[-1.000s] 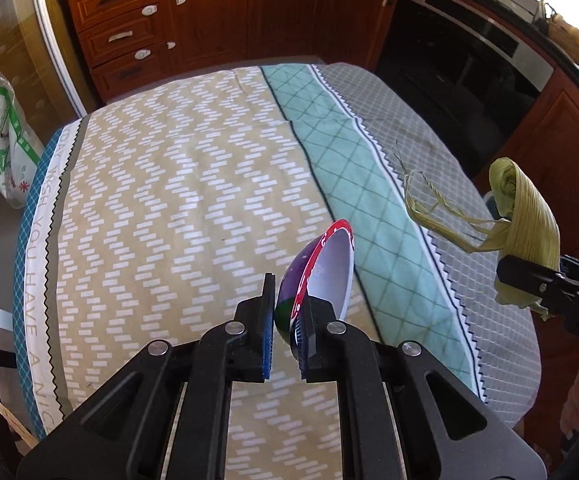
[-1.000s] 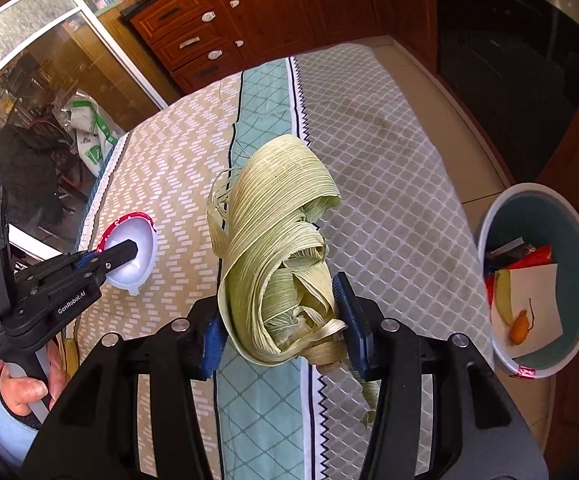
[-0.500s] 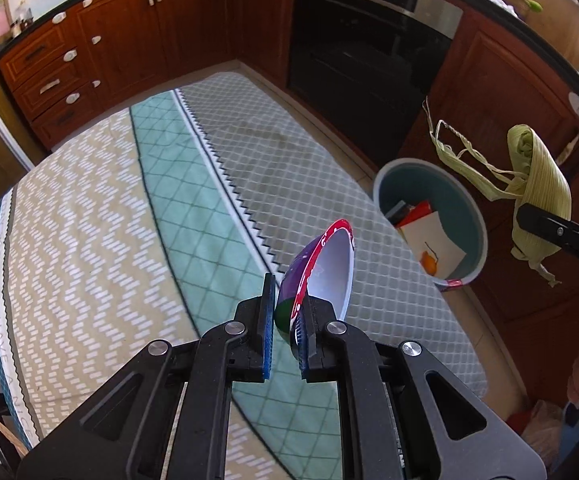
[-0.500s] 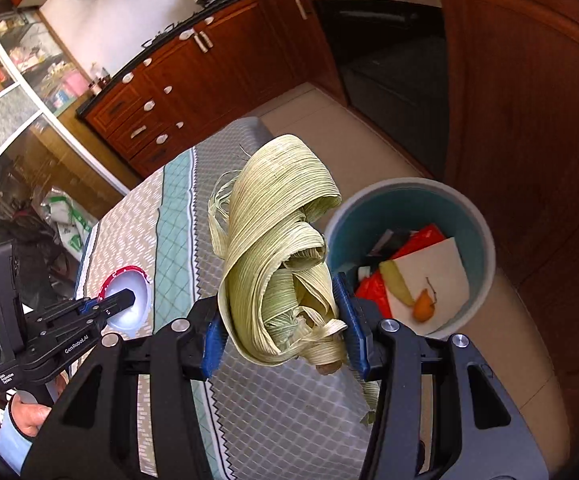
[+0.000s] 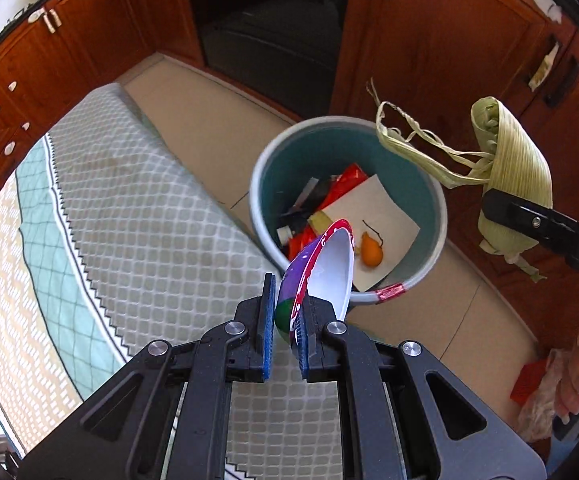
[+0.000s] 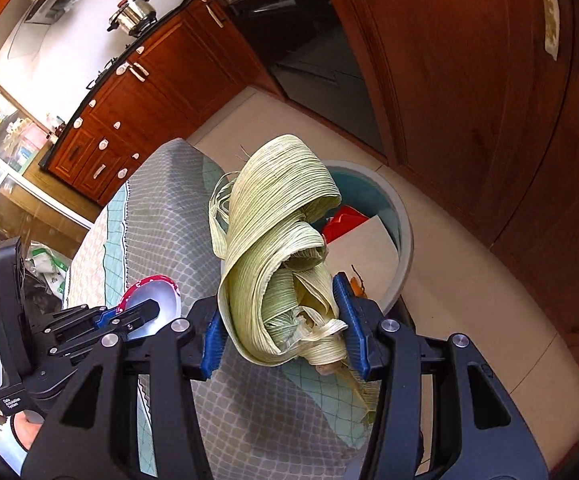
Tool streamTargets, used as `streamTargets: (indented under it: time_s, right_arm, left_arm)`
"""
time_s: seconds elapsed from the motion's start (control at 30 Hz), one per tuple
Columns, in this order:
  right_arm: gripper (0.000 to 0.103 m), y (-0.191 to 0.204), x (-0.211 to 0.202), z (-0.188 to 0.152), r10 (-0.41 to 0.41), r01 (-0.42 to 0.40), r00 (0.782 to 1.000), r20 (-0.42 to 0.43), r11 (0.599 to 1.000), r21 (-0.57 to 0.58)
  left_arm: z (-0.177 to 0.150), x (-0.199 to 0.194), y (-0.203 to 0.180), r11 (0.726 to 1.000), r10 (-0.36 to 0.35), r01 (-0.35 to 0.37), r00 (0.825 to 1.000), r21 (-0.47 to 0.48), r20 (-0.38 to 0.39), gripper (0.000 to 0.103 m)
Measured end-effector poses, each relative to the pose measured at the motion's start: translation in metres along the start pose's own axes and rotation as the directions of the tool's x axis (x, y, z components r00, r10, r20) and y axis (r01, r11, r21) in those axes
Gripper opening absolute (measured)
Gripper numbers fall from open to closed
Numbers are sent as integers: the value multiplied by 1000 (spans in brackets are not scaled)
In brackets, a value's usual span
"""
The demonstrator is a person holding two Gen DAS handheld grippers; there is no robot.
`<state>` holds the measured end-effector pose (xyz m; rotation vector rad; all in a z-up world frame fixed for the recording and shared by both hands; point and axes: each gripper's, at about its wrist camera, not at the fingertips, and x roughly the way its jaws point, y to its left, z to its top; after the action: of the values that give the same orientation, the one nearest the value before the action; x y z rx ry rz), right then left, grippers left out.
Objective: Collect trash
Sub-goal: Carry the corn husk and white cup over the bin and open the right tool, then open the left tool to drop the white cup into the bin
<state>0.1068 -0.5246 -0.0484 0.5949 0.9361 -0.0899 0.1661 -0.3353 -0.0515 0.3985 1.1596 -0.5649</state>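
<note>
My left gripper (image 5: 285, 320) is shut on the rim of a paper bowl (image 5: 321, 268), white inside, purple and red outside, held on edge over the near rim of the teal trash bin (image 5: 429, 184). The right wrist view shows the same bowl (image 6: 151, 298) in the left gripper (image 6: 145, 310) at lower left. My right gripper (image 6: 283, 332) is shut on a bundle of pale green corn husk (image 6: 285, 248), with the bin (image 6: 403, 236) partly hidden behind it. In the left wrist view the husk (image 5: 509, 168) hangs to the right of the bin, strands trailing over its rim.
The bin stands on the tiled floor beside the table with the patterned cloth (image 5: 129, 208). It holds paper, red wrappers and a small orange fruit (image 5: 371, 252). Dark wooden cabinets (image 5: 449, 40) and an oven stand close behind. A plastic bag (image 5: 537, 396) lies on the floor at right.
Both grippers have swung from over the table toward the bin with their loads. The bin, out of the left wrist view a second ago, now lies just beyond the bowl.
</note>
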Motion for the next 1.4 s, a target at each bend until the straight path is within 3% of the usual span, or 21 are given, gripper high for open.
streamTargets:
  time_s: [0.33,0.53,1.3,1.33,1.37,1.4]
  right_arm:
    - [48,-24,48,17,-25,27,997,-77,999,33]
    - [57,-28,73,25,-50,55,994,-93,998,44]
    - [82,-31,67,19,-104,109,989,-108,993,36]
    - [82,-31,66,19,-105,110,989,-108,993,38]
    - [82,-31,64,20,-107,112,988,-109,993,40]
    - [83,-31,62,20,-111,116,988,-107,992,40]
  left_arm:
    - [13,45,-18,999,-16,17,998,28,-64,10]
    - [22,60,-8,1000,-21,23,997,15,-71,10]
    - [28,77,-2,999,-47,47,995,-5,-93,11]
    - [28,77,-4,999,-52,51,993,-9,-102,15]
    - [28,78,-4,998,-56,55,992,-16,-112,31]
    - [28,76,-4,999,-52,50,993,-20,-109,40]
